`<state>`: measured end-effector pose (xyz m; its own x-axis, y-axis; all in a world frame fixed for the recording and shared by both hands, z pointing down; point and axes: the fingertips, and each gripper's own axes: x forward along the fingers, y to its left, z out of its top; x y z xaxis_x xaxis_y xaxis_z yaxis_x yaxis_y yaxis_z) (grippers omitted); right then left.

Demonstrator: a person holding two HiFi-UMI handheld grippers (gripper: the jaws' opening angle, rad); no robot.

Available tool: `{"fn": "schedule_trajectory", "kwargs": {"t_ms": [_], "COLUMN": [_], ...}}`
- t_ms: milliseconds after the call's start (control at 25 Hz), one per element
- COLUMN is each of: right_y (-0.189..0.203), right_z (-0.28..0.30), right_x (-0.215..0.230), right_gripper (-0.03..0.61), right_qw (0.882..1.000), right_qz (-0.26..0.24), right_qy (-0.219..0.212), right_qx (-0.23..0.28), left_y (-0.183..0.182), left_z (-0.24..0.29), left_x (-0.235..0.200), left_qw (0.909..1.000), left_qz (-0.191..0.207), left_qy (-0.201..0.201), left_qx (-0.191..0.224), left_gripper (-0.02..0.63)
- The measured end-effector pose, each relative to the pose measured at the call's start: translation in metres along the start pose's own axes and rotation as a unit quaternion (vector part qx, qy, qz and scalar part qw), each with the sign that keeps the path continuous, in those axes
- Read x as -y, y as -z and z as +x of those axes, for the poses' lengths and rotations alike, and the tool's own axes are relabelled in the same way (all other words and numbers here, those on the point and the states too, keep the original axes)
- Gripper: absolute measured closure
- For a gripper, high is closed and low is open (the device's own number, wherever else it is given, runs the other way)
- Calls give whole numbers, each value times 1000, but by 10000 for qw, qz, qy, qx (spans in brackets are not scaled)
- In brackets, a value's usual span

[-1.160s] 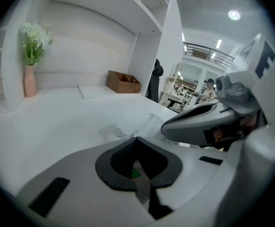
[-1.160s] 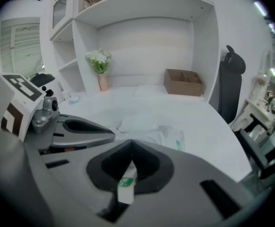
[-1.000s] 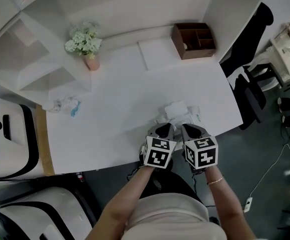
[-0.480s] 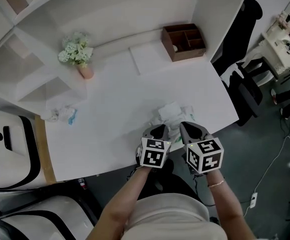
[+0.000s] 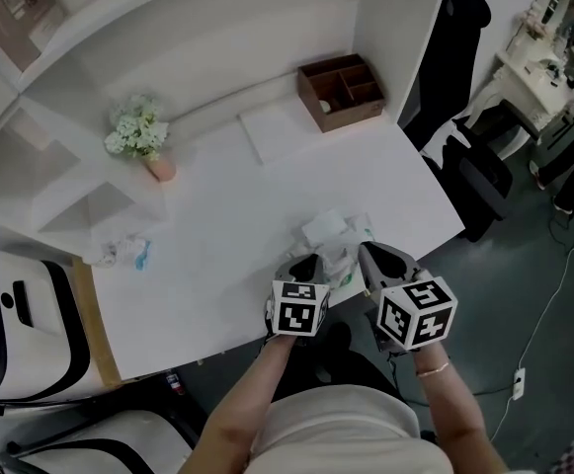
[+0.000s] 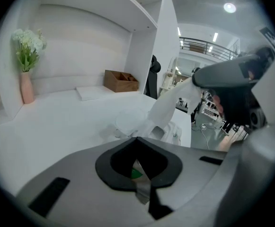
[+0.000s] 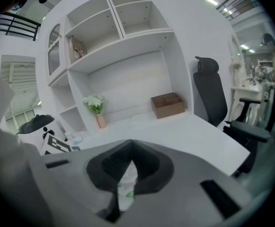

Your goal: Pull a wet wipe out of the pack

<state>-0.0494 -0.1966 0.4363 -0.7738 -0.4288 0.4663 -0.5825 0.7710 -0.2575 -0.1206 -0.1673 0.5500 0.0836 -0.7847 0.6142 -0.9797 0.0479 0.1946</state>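
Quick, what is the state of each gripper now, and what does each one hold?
Left gripper: closed, pinching the edge of the wipe pack.
Right gripper: closed on the wet wipe, which stretches up from the pack.

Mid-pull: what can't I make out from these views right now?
- Lower end of the wet wipe: in the left gripper view its white blends into the wipe pack. In the head view the left gripper and right gripper crowd over it.
- What the left gripper pinches: its own view shows only a green sliver between shut jaws.
- Contents of the wooden box: head view, too small.
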Motion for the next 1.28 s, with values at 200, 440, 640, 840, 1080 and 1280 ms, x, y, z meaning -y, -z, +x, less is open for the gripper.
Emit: {"fn": "schedule_trajectory", "kwargs": {"t_ms": [200,440,640,840,1080,1280], "right_y": [-9,-17,-21,-25,-29,-32], "right_z": [-15,-34,-47,-61,-75,-81], "right_x": [9,18,24,30,34,33], "right_gripper": [574,574,574,574,574,575], "right_qw": [9990,9962,9942,9913,9881,9874], "right_qz": [307,505,583,720,796,683], "right_qy": [114,288,424,508,618,720], "right_qx": [314,643,801,974,1159,1233], "left_y": [-1,-1,-1,-2,-2,-1], "left_z": [1,1,1,1,1,1], "left_x": [1,1,1,2,2,2], "left_qw": [10000,10000,9998,9997,9996,9995], "left_qz": [43,91,164,215,269,305], "left_qy": [3,-15,-16,-13,4,11], "left_qx": [-16,-30,-56,-87,-96,-106], "left_gripper": [620,620,620,620,620,620]}}
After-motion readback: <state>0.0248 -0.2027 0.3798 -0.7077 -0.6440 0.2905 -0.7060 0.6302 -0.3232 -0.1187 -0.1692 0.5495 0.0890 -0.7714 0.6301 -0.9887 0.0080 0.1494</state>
